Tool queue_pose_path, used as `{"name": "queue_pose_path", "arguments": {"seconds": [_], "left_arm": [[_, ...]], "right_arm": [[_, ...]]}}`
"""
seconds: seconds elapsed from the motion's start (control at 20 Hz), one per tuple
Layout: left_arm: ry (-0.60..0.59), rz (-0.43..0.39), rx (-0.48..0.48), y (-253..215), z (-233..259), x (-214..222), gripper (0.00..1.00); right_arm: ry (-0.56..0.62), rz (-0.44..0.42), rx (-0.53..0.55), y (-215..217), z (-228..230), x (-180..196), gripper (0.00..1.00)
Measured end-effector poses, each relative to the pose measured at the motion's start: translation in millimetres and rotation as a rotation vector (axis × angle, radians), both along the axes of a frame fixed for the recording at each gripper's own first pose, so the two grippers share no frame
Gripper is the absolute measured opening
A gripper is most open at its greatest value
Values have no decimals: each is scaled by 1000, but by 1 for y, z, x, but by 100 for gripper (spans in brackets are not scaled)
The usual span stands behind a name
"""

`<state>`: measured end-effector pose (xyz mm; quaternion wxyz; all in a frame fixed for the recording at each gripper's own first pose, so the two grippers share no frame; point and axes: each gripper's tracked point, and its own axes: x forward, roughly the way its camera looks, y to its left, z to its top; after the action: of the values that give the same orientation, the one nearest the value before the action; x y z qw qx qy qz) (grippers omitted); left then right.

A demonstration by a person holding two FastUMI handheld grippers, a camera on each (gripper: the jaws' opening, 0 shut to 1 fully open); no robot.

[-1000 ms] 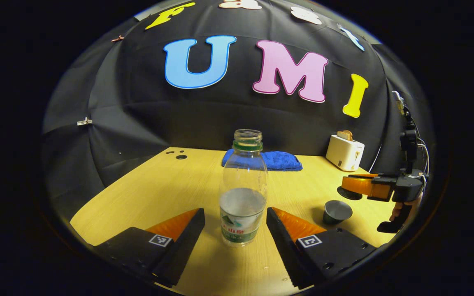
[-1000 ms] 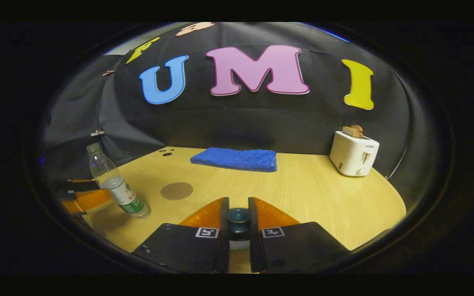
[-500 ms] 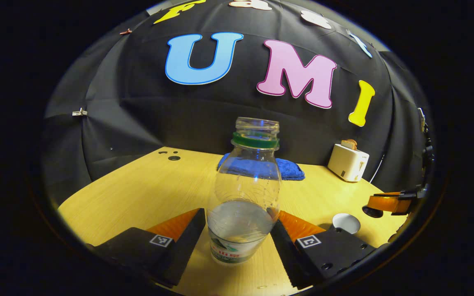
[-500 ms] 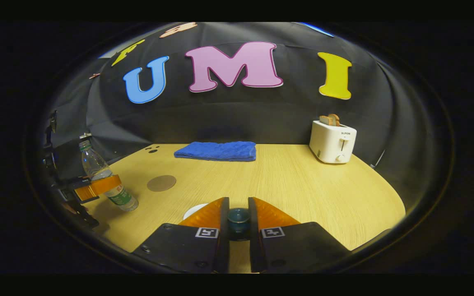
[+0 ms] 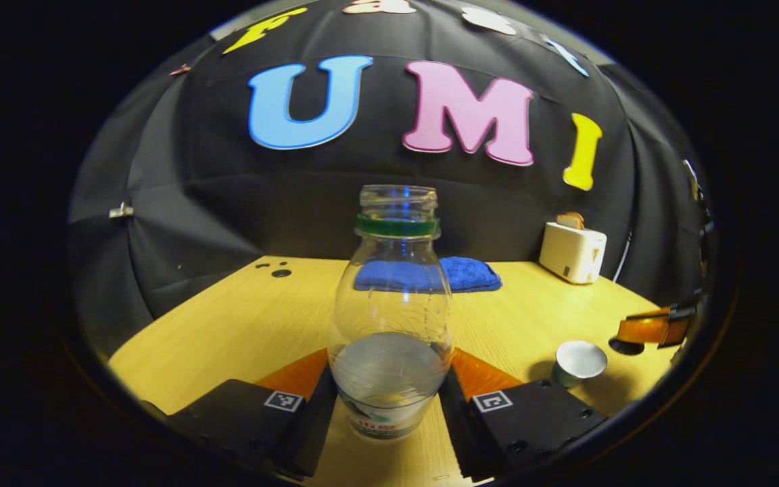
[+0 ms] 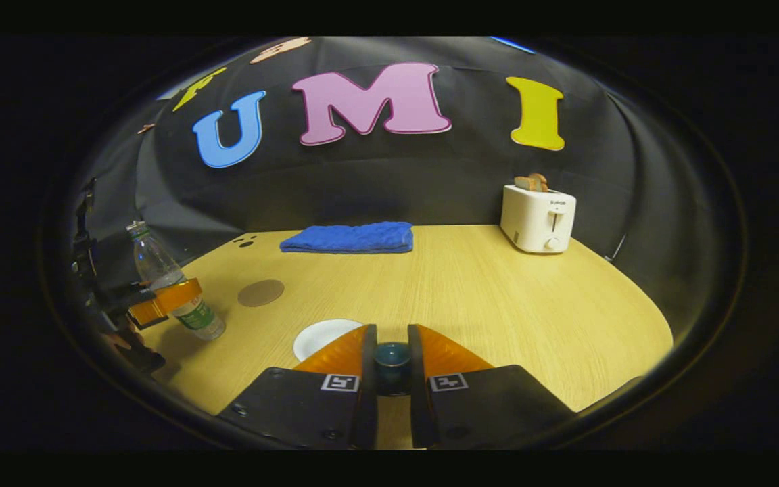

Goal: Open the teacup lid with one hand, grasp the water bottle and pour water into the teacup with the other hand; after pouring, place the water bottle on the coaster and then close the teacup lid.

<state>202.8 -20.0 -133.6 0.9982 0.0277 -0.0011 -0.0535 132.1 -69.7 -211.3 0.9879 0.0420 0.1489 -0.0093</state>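
A clear water bottle (image 5: pixel 389 318) with a green neck ring, no cap and a third of water stands on the table. My left gripper (image 5: pixel 389 357) is shut on its lower body, one finger pressing each side. The open teacup (image 5: pixel 577 362) sits to the right on the table. In the right gripper view my right gripper (image 6: pixel 390 338) is shut on the knob of the dark teacup lid (image 6: pixel 391 358), held above the table; the teacup (image 6: pixel 325 336) shows its white inside just left of the fingers. The round brown coaster (image 6: pixel 261 293) lies between teacup and bottle (image 6: pixel 170 281).
A folded blue towel (image 6: pixel 349 238) lies at the back of the wooden table (image 6: pixel 498 304). A white toaster (image 6: pixel 537 218) with toast stands at the back right. The right gripper (image 5: pixel 643 330) with the lid (image 5: pixel 626 346) hangs near the table's right edge.
My left gripper moved forward around the bottle and its fingers closed onto it. My right gripper drew back and up with the lid, uncovering the teacup.
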Motion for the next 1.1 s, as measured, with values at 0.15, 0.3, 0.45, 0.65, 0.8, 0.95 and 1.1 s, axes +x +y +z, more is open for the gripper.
{"name": "queue_pose_path", "arguments": {"seconds": [0.15,0.3,0.45,0.65,0.8,0.95,1.1], "left_arm": [[-14,7,160,-9,5,2,73],[-43,20,311,-15,10,3,72],[-56,30,446,-22,15,8,72],[-71,44,653,-32,16,16,72],[-83,27,794,-46,12,19,72],[-85,-19,876,-67,2,19,72],[-110,-34,1005,-79,-1,23,72]], "right_arm": [[-6,-24,4,-14,3,-2,23],[-17,-48,10,-29,7,-5,23],[-21,-66,6,-46,7,-10,23],[-17,-89,1,-70,4,-20,23],[-10,-108,-1,-90,0,-28,23],[-5,-125,-5,-108,-3,-33,23],[-3,-142,-15,-125,-6,-40,23]]}}
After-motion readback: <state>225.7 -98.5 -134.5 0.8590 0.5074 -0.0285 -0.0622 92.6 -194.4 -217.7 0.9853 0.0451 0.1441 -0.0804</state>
